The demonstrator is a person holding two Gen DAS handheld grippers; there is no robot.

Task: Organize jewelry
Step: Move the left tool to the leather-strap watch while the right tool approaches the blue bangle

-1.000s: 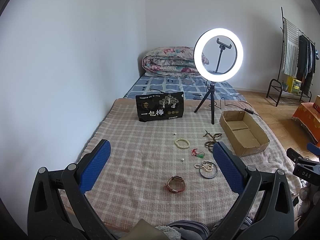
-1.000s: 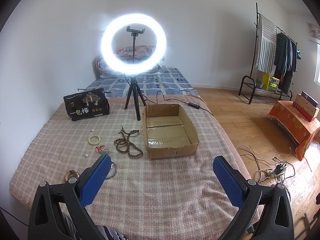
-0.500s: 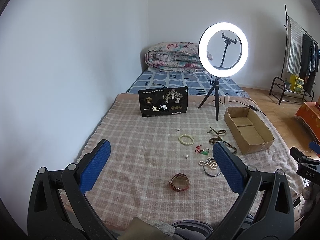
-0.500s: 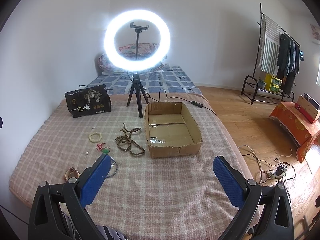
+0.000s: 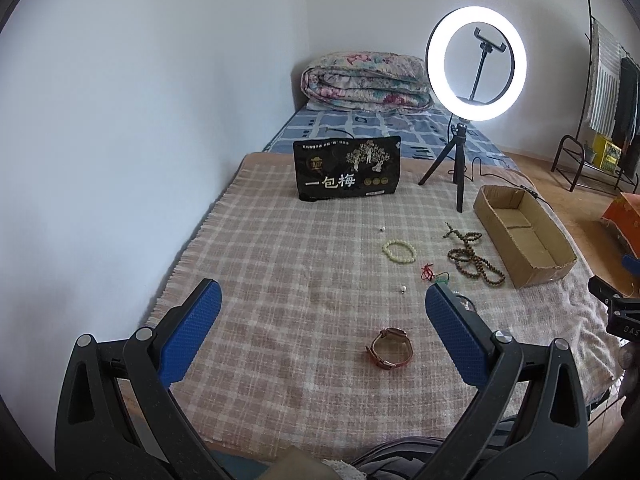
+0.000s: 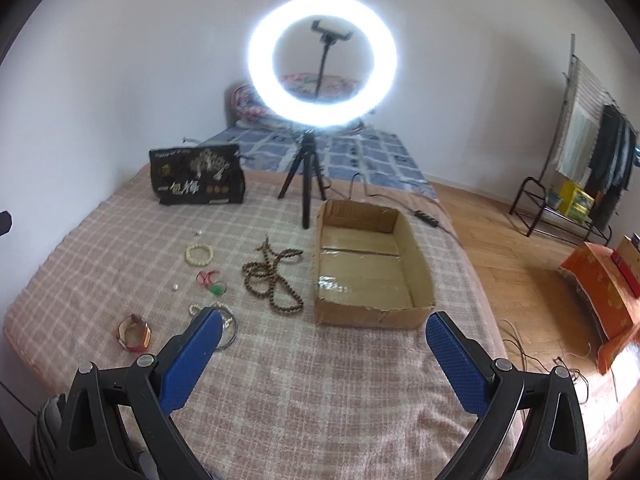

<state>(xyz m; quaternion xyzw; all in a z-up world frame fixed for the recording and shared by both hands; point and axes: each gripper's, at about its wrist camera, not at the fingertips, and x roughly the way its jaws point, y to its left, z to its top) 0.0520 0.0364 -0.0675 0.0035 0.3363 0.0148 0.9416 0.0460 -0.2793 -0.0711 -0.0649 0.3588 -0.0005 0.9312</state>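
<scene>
Jewelry lies on a plaid blanket (image 5: 280,264): a brown watch (image 5: 390,349) (image 6: 134,332), a pale bead bracelet (image 5: 399,251) (image 6: 199,255), a red cord with a green pendant (image 5: 434,274) (image 6: 212,282), a long brown bead necklace (image 5: 474,260) (image 6: 272,280), and a pearl strand with a bangle (image 6: 226,316). An empty cardboard box (image 5: 524,232) (image 6: 370,272) stands to their right. My left gripper (image 5: 322,328) is open above the blanket, near the watch. My right gripper (image 6: 324,350) is open in front of the box.
A lit ring light on a tripod (image 5: 476,72) (image 6: 322,60) stands behind the jewelry. A black snack bag (image 5: 346,170) (image 6: 198,180) stands at the back. A folded quilt (image 5: 366,82) lies beyond. A clothes rack (image 6: 580,168) and orange box (image 6: 604,296) stand right.
Both grippers have moved forward and lower over the blanket; the jewelry and box look nearer. Both stay open. Nothing on the blanket has moved.
</scene>
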